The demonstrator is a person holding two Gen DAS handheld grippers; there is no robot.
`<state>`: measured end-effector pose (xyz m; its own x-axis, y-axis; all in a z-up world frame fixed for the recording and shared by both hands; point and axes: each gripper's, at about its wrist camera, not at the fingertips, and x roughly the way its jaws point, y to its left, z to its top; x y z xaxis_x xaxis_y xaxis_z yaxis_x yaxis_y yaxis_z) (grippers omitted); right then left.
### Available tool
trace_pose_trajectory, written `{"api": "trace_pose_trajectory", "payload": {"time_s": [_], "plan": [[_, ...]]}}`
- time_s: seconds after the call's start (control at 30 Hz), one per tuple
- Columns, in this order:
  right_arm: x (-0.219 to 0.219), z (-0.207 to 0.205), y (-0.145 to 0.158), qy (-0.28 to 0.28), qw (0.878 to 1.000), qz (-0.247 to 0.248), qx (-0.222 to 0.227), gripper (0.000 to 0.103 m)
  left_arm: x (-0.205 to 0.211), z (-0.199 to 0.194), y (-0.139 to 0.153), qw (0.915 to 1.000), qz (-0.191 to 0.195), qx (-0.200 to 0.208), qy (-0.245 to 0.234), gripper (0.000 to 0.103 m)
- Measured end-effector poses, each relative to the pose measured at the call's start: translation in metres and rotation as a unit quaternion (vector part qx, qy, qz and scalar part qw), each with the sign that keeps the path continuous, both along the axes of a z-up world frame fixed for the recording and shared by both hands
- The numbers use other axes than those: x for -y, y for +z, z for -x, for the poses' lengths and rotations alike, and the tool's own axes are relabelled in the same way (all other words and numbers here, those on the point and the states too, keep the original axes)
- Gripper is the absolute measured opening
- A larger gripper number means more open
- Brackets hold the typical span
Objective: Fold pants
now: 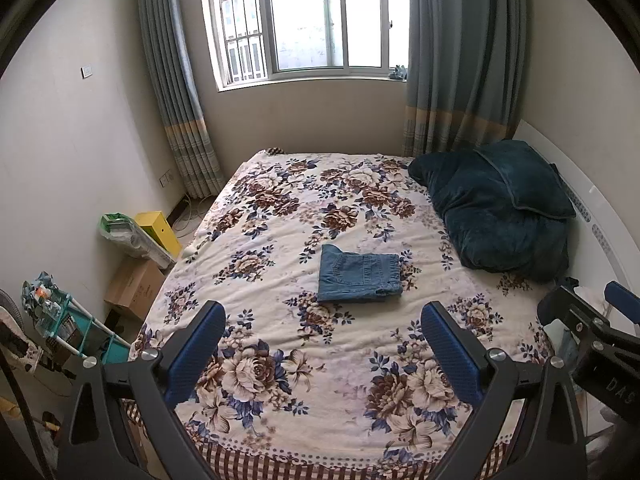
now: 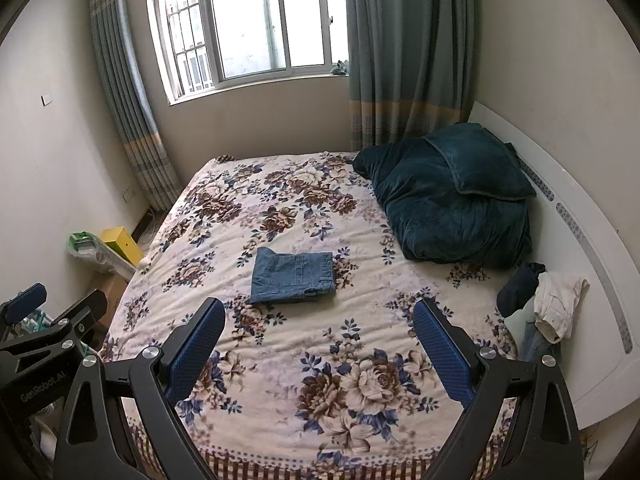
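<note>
- Pants (image 1: 360, 278) lie folded into a small blue jeans square near the middle of the bed, with a back pocket facing up.
- Left gripper (image 1: 323, 354) has its jaws wide apart and holds nothing; the pants sit at 12 o'clock from it, well apart from the blue pads (image 1: 196, 354).
- Right gripper (image 2: 320, 354) also has its jaws wide apart and empty; the pants (image 2: 294, 278) sit at about 11 o'clock from it, not touching.
- Each gripper shows in the other's view: the right one at 3 o'clock, the left one at 9 o'clock.
- Flowery blanket (image 1: 304, 364) covers the bed under both grippers.
- Dark teal pillows (image 2: 452, 196) are piled at 2 o'clock, next to the white headboard (image 2: 592, 248).
- Small heap of clothes (image 2: 540, 308) lies at 3 o'clock by the headboard.
- Window (image 1: 304, 20) with blue curtains is at 12 o'clock, far back.
- Yellow box (image 1: 158, 230) sits on the floor at 9 o'clock.
</note>
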<state>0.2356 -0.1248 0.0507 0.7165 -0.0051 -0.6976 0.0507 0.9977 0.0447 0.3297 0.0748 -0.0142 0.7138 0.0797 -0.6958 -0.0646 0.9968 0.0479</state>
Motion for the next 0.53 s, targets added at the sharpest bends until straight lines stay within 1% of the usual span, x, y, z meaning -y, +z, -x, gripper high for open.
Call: {"api": "trace_pose_trajectory", "payload": {"time_s": [0.37,0.53], "plan": [[0.0003,0.0002,0.0023,-0.004,1.0,-0.001,0.002,0.097,0.0008,0.0,-0.0008,1.0,0.0,0.001,-0.001,0.1],[0.001,0.0014,0.0039,-0.006,1.0,-0.003,0.003,0.097,0.0018,0.0011,-0.0001,1.0,0.002,0.009,-0.003,0.1]]}}
